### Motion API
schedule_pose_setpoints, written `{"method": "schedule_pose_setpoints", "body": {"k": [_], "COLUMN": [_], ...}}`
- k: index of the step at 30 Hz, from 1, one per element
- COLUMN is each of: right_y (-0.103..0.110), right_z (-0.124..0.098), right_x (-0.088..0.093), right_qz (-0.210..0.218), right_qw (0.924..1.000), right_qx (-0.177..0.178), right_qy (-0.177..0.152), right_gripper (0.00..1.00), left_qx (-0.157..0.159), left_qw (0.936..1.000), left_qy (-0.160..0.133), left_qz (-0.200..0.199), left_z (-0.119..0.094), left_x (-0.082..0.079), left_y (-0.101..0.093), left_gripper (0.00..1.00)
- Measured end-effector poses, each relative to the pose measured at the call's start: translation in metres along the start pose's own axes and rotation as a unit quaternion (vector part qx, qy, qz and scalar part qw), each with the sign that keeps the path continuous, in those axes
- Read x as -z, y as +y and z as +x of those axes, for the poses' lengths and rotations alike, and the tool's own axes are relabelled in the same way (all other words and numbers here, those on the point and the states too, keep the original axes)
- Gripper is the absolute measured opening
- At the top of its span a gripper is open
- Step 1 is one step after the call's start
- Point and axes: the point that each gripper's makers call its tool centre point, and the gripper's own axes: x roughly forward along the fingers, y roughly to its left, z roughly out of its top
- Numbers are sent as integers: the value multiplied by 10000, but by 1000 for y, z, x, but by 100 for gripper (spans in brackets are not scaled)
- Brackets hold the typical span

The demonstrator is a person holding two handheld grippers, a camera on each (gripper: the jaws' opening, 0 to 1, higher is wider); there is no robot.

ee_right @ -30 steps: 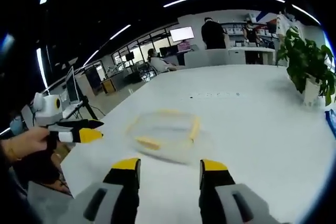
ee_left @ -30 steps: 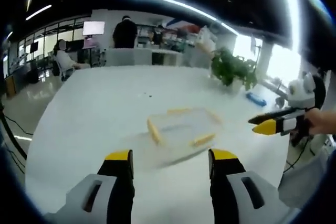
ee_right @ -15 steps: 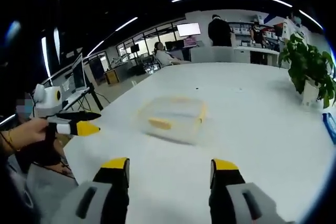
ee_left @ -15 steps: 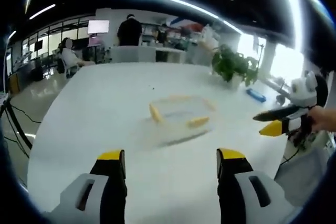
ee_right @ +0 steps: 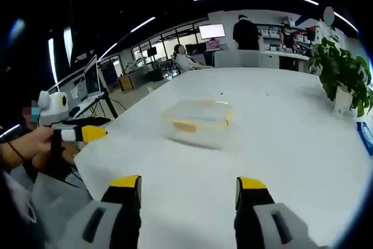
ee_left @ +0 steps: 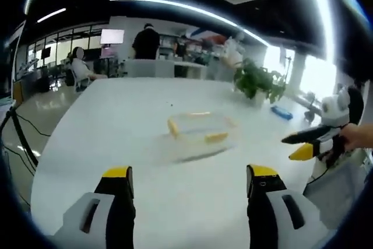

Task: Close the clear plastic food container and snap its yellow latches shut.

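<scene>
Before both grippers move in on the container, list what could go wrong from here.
1. The clear plastic food container with yellow latches sits loose on the smooth white table; a one-sided push may slide it.
2. The left gripper and right gripper, both open, could collide when converging.

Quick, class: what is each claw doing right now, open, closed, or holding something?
Left claw: open, holding nothing.
Right claw: open, holding nothing.

Open-plan office, monitors (ee_right: pixel 211 31), desks (ee_right: pixel 256 59)

Both tongs (ee_left: pixel 189 179) (ee_right: pixel 189 188) gape wide, apparently empty.
</scene>
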Motion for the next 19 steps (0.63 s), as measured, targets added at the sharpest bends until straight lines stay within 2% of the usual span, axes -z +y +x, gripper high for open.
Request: {"method": "schedule_pose_setpoints", "body": {"k": [4,14,19], "right_y": [1,6,5], "right_z": [-1,2,2], "right_x": [3,-3,-3], "right_qz": [57,155,224], "right_qw": [10000,9998,9997], "right_qx": [11,-51,-53], "right_qy": [14,-72,-90], "right_gripper": [64,64,64], "left_qx": [-42,-54,-45], "left_qw": [9999,10000,9999], "left_qy": [107,31,124], "left_qz": [-5,-12,6], "left_z": [-2,-1,1], "left_x": [5,-1,2], "left_y": [2,0,0], "left_gripper": [79,80,79]}}
